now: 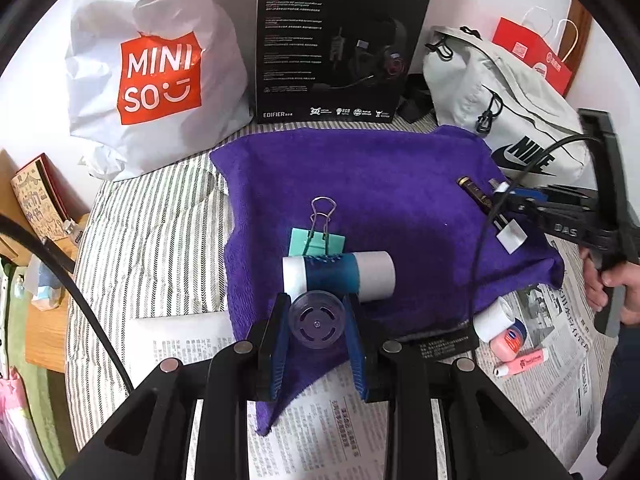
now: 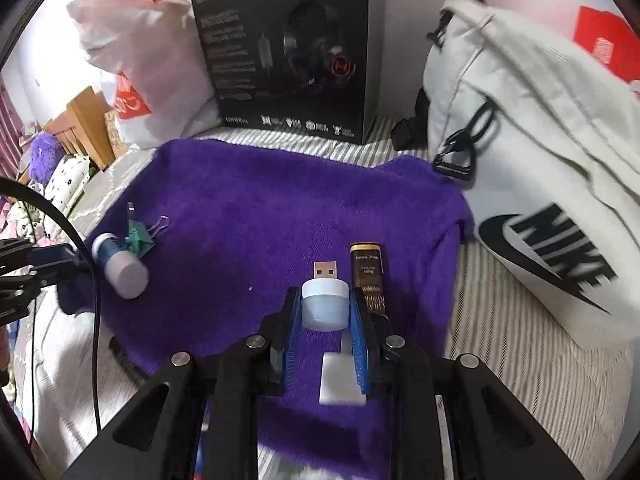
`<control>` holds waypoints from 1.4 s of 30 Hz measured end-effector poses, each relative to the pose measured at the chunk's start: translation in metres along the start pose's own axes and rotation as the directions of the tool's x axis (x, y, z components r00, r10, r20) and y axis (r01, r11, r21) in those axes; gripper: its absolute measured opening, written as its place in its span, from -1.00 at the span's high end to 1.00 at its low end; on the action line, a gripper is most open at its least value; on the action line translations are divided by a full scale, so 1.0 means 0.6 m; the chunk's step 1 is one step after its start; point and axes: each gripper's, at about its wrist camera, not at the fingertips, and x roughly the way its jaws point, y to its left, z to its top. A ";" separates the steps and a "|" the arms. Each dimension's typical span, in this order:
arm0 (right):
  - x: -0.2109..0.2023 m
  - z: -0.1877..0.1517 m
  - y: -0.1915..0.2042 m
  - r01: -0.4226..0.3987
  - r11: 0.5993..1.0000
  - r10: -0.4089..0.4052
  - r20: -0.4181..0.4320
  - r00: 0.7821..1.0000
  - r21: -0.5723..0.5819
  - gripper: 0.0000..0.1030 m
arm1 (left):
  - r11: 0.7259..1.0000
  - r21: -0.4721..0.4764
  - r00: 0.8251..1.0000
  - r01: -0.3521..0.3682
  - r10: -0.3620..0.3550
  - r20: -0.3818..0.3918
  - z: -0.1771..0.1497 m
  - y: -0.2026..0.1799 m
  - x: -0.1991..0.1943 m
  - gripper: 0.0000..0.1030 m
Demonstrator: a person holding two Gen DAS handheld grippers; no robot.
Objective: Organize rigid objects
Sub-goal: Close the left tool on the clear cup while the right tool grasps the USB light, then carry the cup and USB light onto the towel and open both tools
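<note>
My L gripper (image 1: pixel 317 322) clamped on clear round cap; R gripper (image 2: pixel 324 306) clamped on USB light, both over purple towel (image 1: pixel 360 184).

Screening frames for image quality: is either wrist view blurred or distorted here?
Left wrist: sharp, print on the black headset box readable; fisheye bends the edges, dark corners. Right wrist: motion blur smears the white Nike bag and box text, though the USB light in the right tool stays crisp. Even daylight, no glare on the purple towel.
</note>
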 end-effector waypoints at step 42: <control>-0.047 -0.017 -0.027 0.035 0.999 -0.034 0.025 0.999 -0.025 0.01 | 0.992 0.070 0.994 0.108 -0.107 -0.011 0.091 -0.069 0.068 0.50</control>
